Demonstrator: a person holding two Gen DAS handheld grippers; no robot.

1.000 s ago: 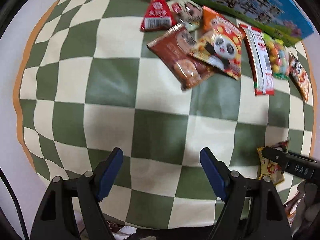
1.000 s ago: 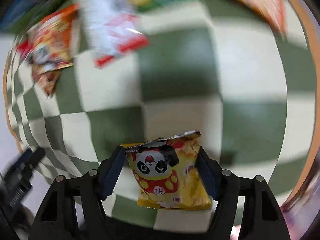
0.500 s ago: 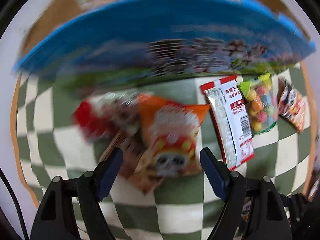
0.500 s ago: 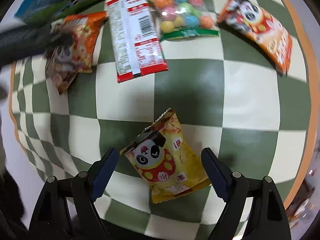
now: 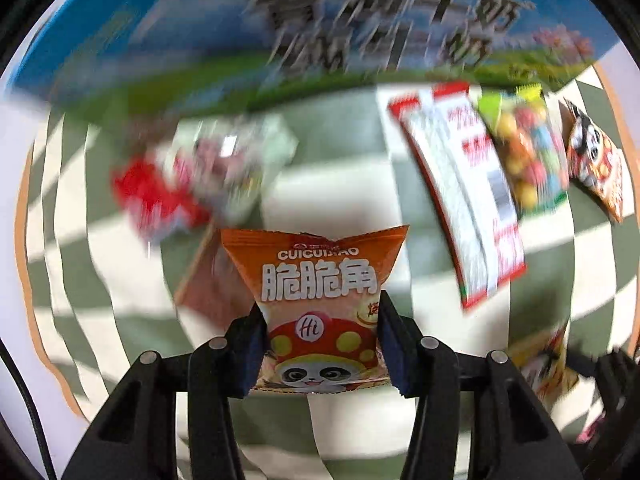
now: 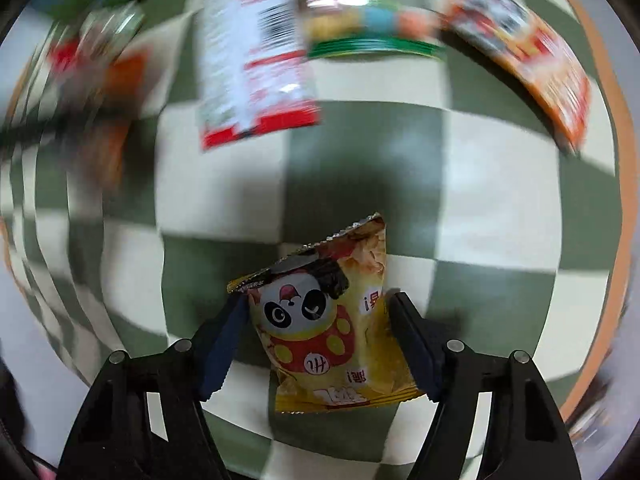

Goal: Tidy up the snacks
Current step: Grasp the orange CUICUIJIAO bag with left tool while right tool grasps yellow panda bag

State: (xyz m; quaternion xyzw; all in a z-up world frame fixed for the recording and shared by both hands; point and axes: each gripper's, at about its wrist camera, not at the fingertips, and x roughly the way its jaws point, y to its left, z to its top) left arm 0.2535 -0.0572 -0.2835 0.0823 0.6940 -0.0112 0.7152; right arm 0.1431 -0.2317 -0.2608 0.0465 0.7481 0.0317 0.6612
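Left gripper (image 5: 322, 344): the jaws have just been closing, and the blue pads are seen pressed against both sides of an orange snack packet (image 5: 320, 300), which is pinched narrow at its lower half with its sealed top edge flaring away from the gripper. Beyond the packet, on the green-and-cream checked cloth (image 5: 340, 148), a brownish packet (image 5: 212, 292) and a blurred red packet (image 5: 156, 196) lie ahead and to the left; a red-and-white packet (image 5: 468, 200), a bag of coloured sweets (image 5: 524, 152) and a panda-print packet (image 5: 596, 168) lie ahead and to the right. Farthest ahead a blue printed carton (image 5: 280, 20) is seen.

Right gripper (image 6: 318, 340): the jaws have likewise just been closing — a yellow panda packet (image 6: 332, 328) stands between the pads, touched by both, its crimped top tilted away and to the right. Ahead on the cloth, blurred, the red-and-white packet, the sweets bag and the panda-print packet are arranged in a row.
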